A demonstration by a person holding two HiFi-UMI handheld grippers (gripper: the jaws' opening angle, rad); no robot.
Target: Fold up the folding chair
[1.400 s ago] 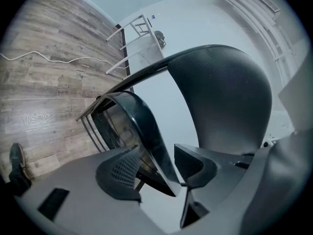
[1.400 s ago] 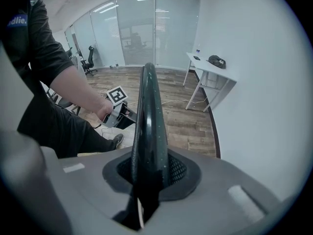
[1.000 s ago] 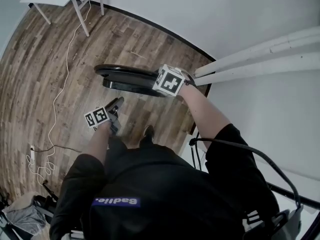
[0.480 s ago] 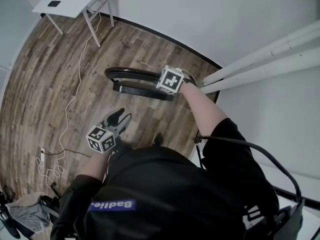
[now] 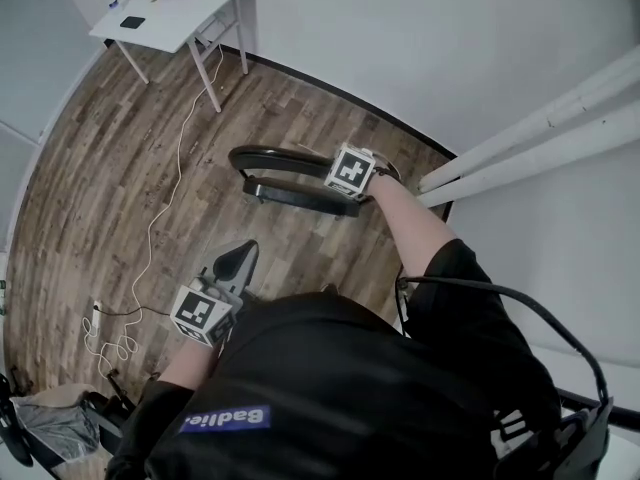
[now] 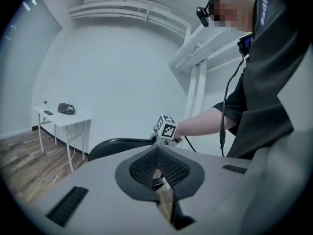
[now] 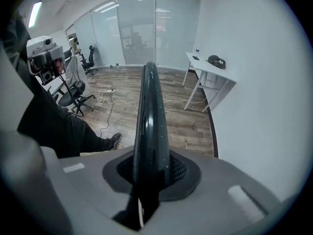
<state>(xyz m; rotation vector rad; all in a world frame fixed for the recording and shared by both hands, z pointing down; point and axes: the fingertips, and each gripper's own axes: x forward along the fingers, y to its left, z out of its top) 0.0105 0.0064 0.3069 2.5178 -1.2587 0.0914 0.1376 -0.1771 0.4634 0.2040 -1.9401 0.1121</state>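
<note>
A white desk (image 5: 180,8) stands at the far left against the wall (image 5: 400,38). A pale cable (image 5: 150,238) trails from it across the wooden floor (image 5: 90,168). Nearer the person, the left tool (image 5: 238,260) hangs in the air, clenched on nothing, jaws pressed together, well apart from the chair. To its right the black folding chair (image 7: 150,111) stands on the floor near the wall. The right tool (image 7: 149,180) grasps the chair's curved edge, one jaw clamped on either side of it.
</note>
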